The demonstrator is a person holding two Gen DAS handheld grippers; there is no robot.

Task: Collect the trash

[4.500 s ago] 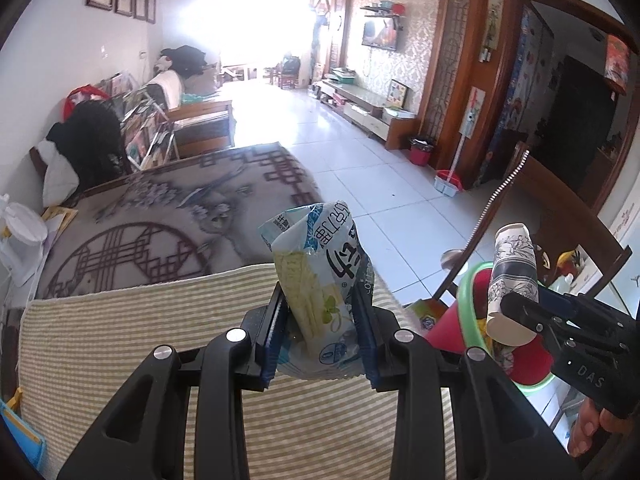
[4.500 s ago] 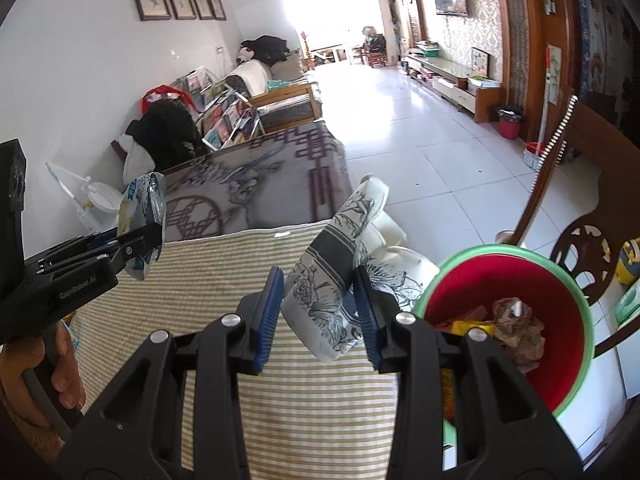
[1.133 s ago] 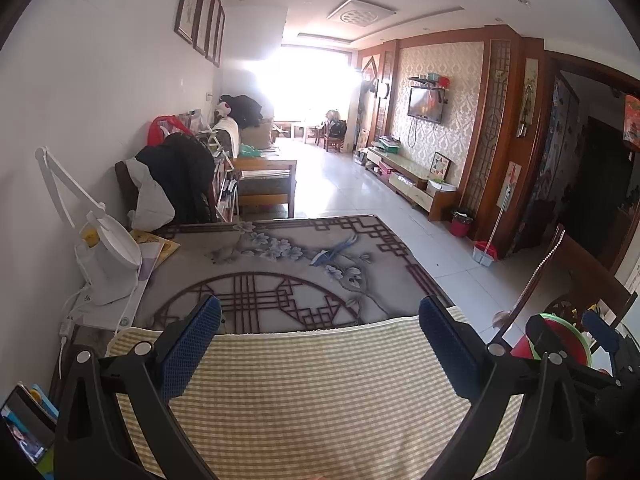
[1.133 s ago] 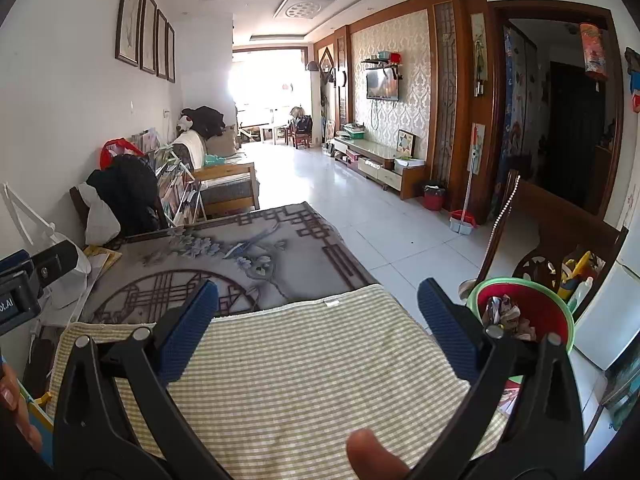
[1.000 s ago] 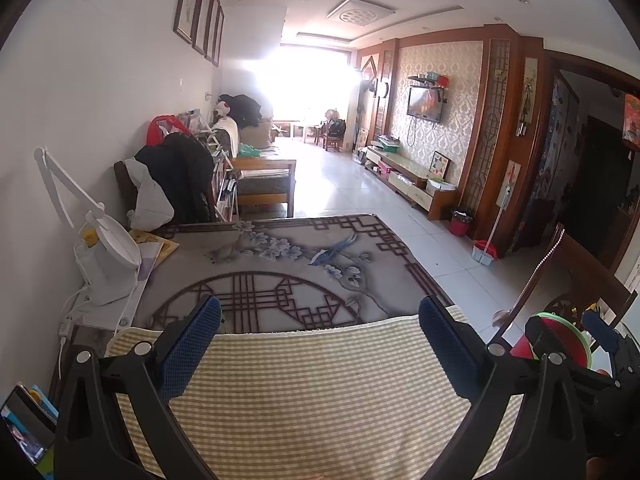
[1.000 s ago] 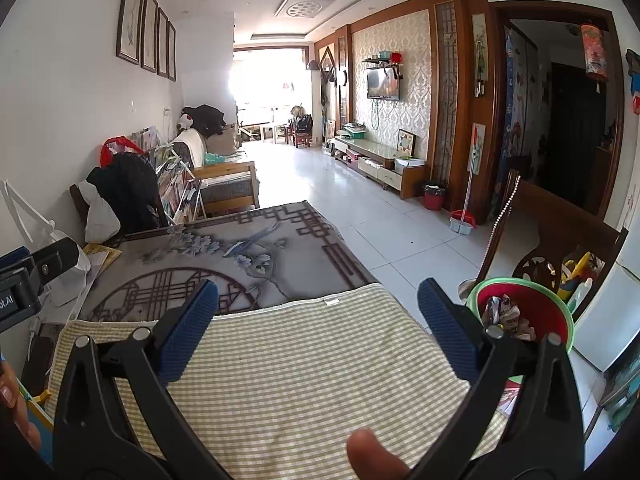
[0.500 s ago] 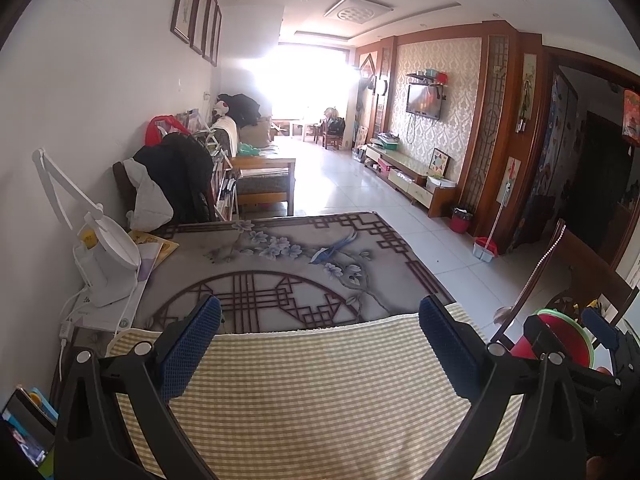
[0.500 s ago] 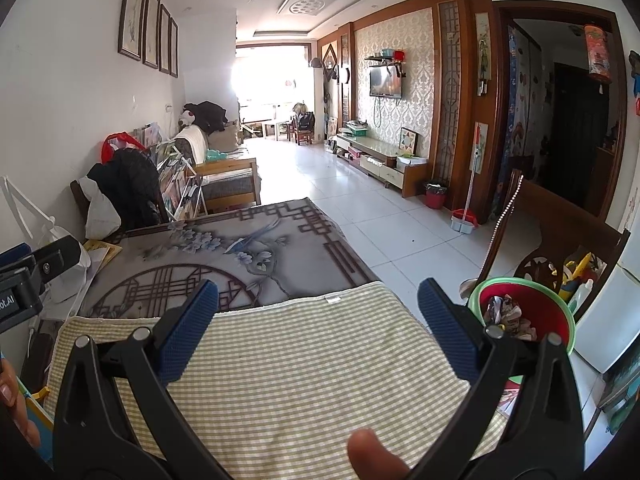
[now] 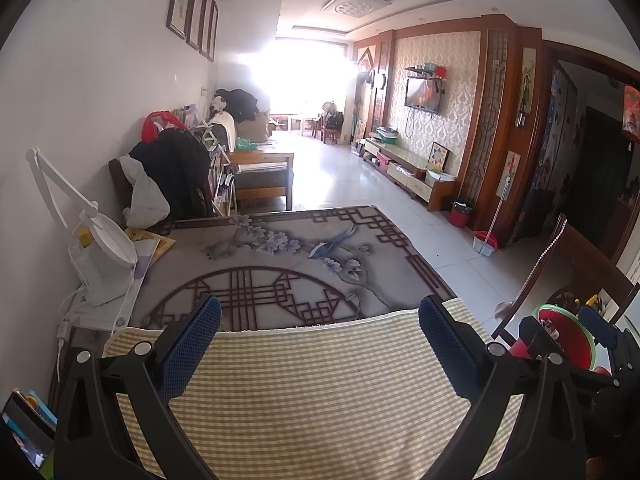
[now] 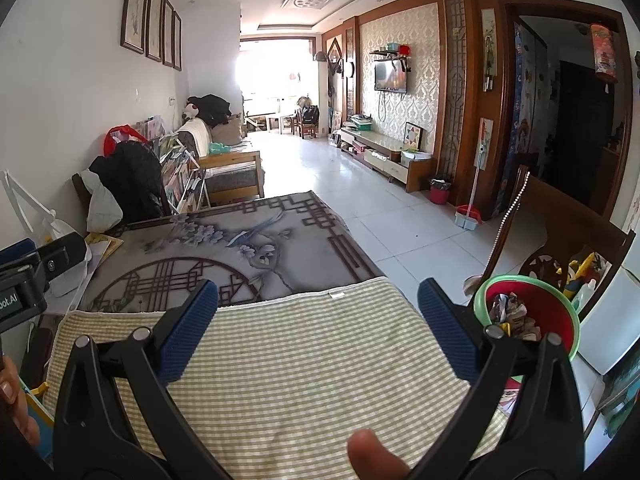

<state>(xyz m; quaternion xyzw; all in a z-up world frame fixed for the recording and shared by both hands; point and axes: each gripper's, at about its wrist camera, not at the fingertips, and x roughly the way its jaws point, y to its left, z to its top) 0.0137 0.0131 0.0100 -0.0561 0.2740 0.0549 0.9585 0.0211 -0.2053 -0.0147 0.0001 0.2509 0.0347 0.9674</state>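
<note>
Left gripper [image 10: 24, 280] label reads "oot.AI" — partly cut off.

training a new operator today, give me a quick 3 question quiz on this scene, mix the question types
1. True or false: the left gripper is clamped on a snack bag.
2. Multiple choice: the crumpled trash lies A) on the checked cloth, B) in the red bin with the green rim, C) on the floor tiles.
3. Short answer: what lies on the checked cloth between the fingers of the right gripper?

Key
1. False: its jaws stand wide open and empty.
2. B: in the red bin, beside the table.
3. Nothing; the cloth shows bare there.
</note>
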